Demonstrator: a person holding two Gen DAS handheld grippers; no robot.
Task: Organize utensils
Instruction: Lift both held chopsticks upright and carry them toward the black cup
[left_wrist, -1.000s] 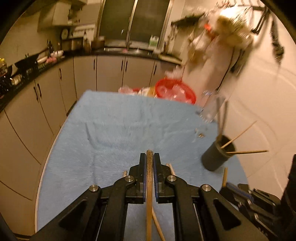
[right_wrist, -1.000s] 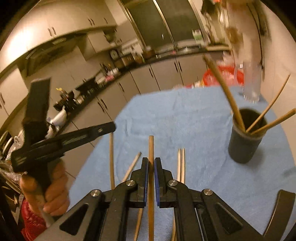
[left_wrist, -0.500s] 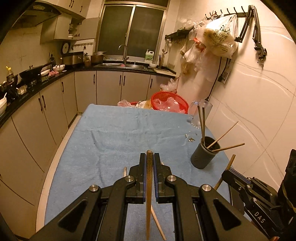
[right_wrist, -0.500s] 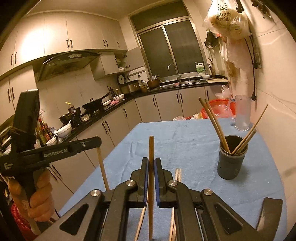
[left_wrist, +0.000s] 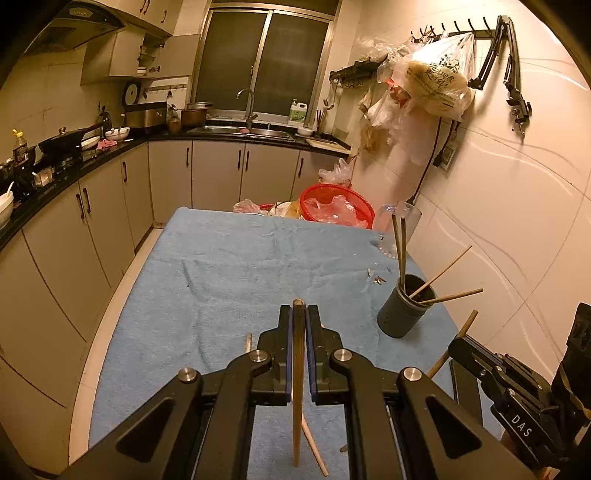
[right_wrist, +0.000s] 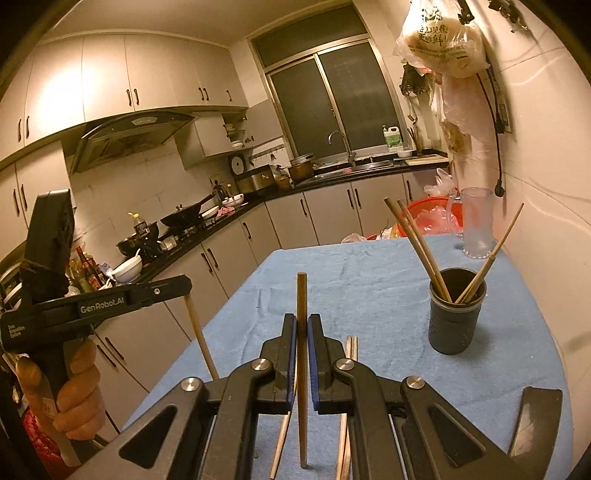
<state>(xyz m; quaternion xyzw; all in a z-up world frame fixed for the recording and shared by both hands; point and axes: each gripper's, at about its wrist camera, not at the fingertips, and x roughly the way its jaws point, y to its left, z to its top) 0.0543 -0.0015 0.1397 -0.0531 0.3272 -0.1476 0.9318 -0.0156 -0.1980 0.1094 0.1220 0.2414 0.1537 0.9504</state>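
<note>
Above my blue-towelled table (left_wrist: 229, 266), the dark round utensil cup (right_wrist: 456, 321) already holds four wooden chopsticks. Near the cup, my left gripper (left_wrist: 299, 321) pinches one upright wooden chopstick (left_wrist: 297, 387), my right gripper (right_wrist: 302, 328) clamps a second brown chopstick (right_wrist: 302, 369); loose chopsticks (right_wrist: 349, 369) lie beneath.

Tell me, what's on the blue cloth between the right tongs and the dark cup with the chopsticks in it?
Just bare blue cloth, going by the right wrist view. The right tongs pinch one chopstick, and the dark cup stands apart.
</note>
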